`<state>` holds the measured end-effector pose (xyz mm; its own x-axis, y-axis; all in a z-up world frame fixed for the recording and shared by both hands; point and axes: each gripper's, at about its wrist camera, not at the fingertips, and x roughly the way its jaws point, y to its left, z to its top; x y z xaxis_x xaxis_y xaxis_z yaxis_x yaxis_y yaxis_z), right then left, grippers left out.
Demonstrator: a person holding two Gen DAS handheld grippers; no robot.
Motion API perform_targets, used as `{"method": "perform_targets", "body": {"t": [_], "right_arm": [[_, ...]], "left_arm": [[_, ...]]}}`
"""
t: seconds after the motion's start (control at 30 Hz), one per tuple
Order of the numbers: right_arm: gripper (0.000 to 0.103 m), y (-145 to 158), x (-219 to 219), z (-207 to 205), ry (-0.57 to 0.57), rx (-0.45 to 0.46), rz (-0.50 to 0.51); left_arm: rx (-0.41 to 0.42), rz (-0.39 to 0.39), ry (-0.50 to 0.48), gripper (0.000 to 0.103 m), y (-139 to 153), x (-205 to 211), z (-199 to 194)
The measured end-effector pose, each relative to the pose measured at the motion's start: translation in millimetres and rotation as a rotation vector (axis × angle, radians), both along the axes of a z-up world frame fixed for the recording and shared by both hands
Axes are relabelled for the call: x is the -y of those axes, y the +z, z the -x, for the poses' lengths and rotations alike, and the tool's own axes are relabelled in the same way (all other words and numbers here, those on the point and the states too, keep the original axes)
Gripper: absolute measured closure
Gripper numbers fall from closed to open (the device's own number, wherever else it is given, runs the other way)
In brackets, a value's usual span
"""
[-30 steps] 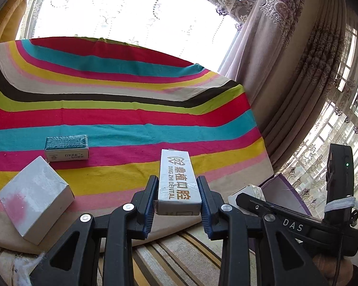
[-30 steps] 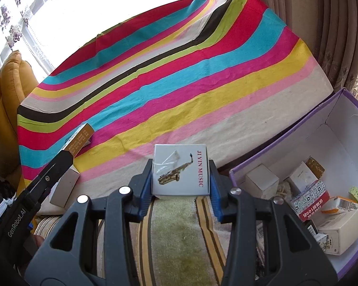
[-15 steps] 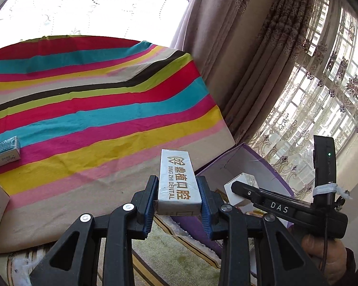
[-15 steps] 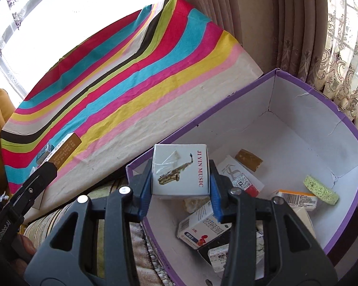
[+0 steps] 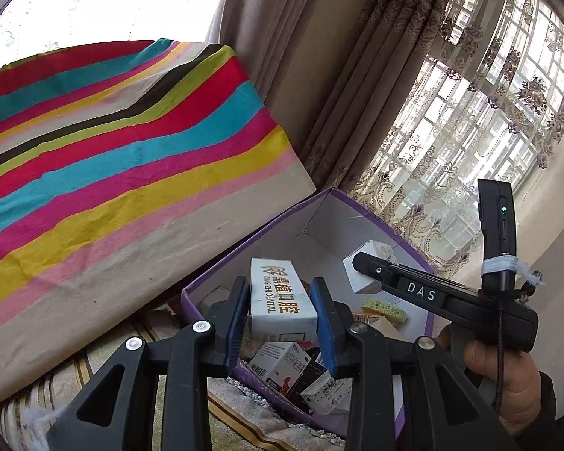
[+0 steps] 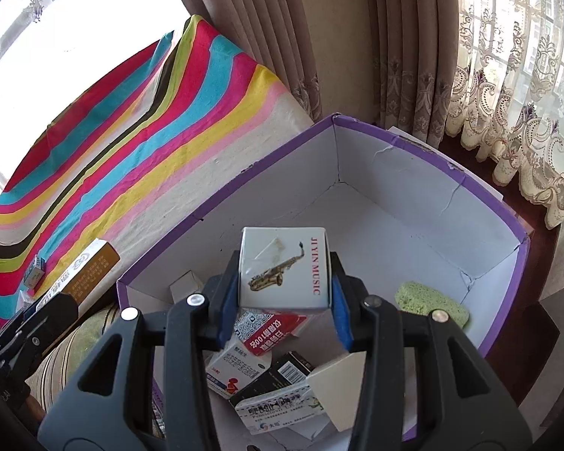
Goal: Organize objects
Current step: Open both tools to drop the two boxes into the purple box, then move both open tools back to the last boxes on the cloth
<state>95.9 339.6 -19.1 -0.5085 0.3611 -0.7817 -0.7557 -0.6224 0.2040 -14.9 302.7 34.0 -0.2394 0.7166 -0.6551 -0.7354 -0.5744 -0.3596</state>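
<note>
Your long white cardboard carton printed "DING ZHI DENTAL" (image 5: pixel 282 297) sits clamped between the blue pads of your left gripper (image 5: pixel 282 323), end pointing away from you, and it hangs over the near corner of the open purple-rimmed cardboard box with white inner walls (image 6: pixel 425 195). Your right gripper (image 6: pixel 282 300) is clamped the same way on the squat white box with a saxophone picture and "JI YIN MUSIC" on its side (image 6: pixel 282 267), held by its two side faces above the box's middle. Both grips pinch the flat sides, which keeps the cartons from twisting and leaves their undersides free to drop straight down.

Below them the box already holds a loose heap: a red-and-white packet (image 6: pixel 270 332), a small white medicine carton (image 6: pixel 237 370), a black barcoded pack (image 6: pixel 282 376) and a pale green sponge (image 6: pixel 430 302) near the far wall. That heap suggests this is the collecting bin, so releasing looks like the step in hand.

Outside, the rainbow-striped cloth (image 5: pixel 112 150) spreads beside the box, and a small teal-topped box (image 6: pixel 34 274) remains on it for later.
</note>
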Motion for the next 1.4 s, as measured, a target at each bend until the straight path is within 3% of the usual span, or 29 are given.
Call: {"method": "perform_targets", "body": {"t": [0.03,0.17,0.87,1.4], "right_arm": [[0.056,0.4,-1.8,-1.1,-0.007,0.001,0.001],[0.038,3.0,-6.6,-3.9,-0.027,-0.004,-0.005],[0.033,10.7,34.0,19.1,0.112,-0.012,-0.002],[0.022,18.5,110.7,61.8,0.326,0.009,0.001]], "left_arm": [[0.005,0.001,-0.002,0.067,-0.8,-0.9,-0.1],[0.009,-0.007,0.009,0.062,-1.6,2.9,0.0],[0.021,-0.055,0.133,0.059,4.1,46.5,17.2],[-0.004,-0.041,0.399,0.030,2.8,172.2,24.6]]}}
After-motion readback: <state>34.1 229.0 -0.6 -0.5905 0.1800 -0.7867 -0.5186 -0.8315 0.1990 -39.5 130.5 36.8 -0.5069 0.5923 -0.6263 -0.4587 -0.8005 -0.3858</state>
